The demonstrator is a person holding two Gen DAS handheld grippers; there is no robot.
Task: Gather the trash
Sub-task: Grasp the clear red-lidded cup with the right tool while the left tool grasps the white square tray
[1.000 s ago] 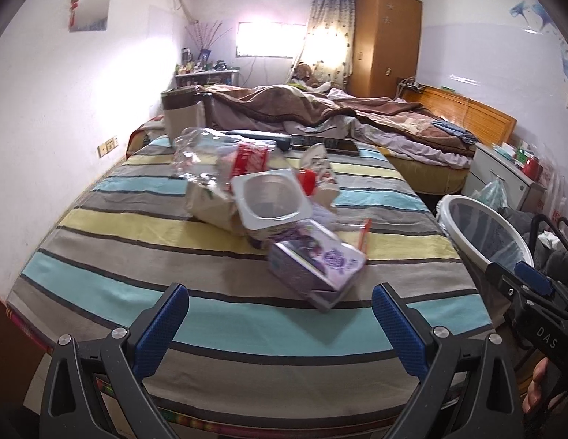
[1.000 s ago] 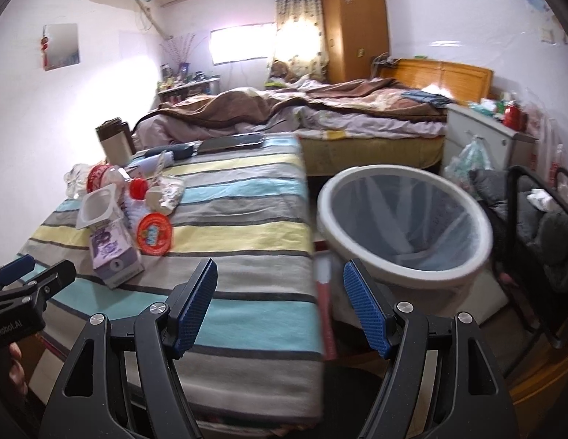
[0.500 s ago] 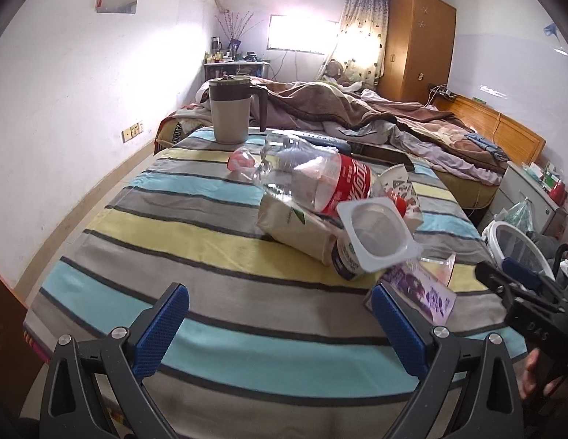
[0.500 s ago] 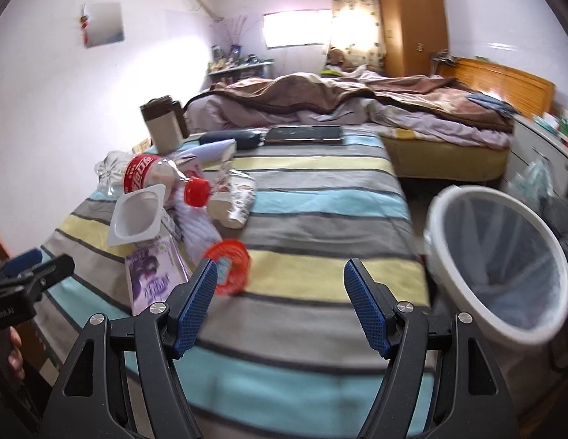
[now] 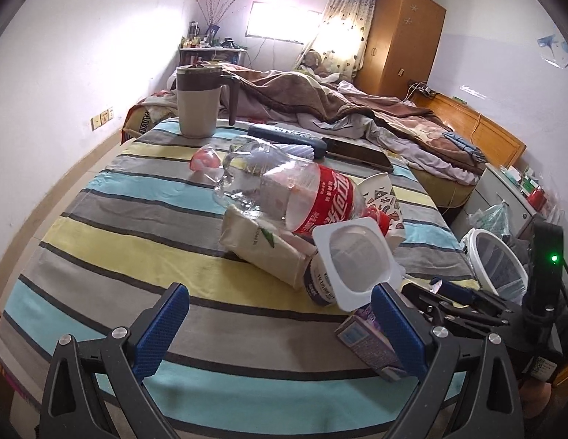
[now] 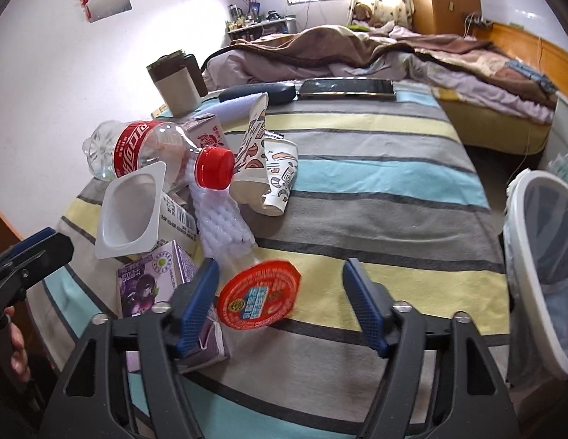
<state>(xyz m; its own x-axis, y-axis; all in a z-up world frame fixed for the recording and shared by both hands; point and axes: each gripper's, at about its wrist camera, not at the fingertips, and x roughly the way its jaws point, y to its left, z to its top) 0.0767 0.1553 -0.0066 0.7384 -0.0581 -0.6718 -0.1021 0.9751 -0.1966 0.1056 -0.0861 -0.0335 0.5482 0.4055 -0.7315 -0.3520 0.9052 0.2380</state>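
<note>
Right wrist view puts the right gripper (image 6: pixel 280 305) low over the near edge of the striped bed (image 6: pixel 375 168), its jaws apart and just now closing, with the round red lid (image 6: pixel 258 294) lying between them but not yet pressed by either pad. The lid sits flat on the cover, close to the left pad and well clear of the right one — so a good grasp calls for centring the jaws on it first, then tipping the fingertips down to catch its thin rim rather than skating over the top. The purple carton (image 6: pixel 148 281) touches the left finger from outside, and the squeeze should not drag it along. Just behind lie the white foam sleeve (image 6: pixel 221 219), the yoghurt cup (image 6: pixel 130 216), the cola bottle (image 6: pixel 152 150) and the crushed paper cup (image 6: pixel 269 168), a loose heap toward the bed's left edge that a careless sweep could topple. The white bin (image 6: pixel 540 256) stands off the bed's right edge, the likely drop point. The left gripper (image 5: pixel 280 325) hovers with jaws wide and empty near the same heap — it should keep clear.
</note>
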